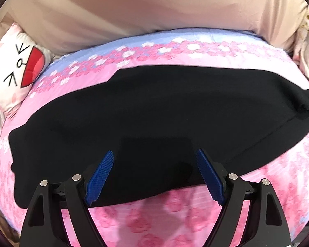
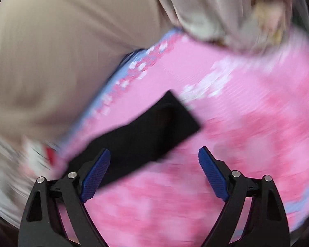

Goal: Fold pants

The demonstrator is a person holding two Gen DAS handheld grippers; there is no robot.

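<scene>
Closest to me, the left tool (image 1: 154,154) hangs just above the near edge of the black pants (image 1: 146,111), its 2 blue pads spread wide apart with nothing between them. I'd judge it is lined up over that edge so it can pinch the cloth for the next fold. The right tool (image 2: 154,152) is also gaping and empty, over the bedspread beside 1 narrow end of the pants (image 2: 146,129); its view is smeared with blur, so detail there is hard to read. The pants lie flat in a long band across the pink flowered bedspread (image 1: 278,164), which looks soft and likely to bunch. Farther off sits a white cartoon-face pillow (image 1: 20,65), then a beige curtain or wall covering (image 1: 154,6) behind the bed.
</scene>
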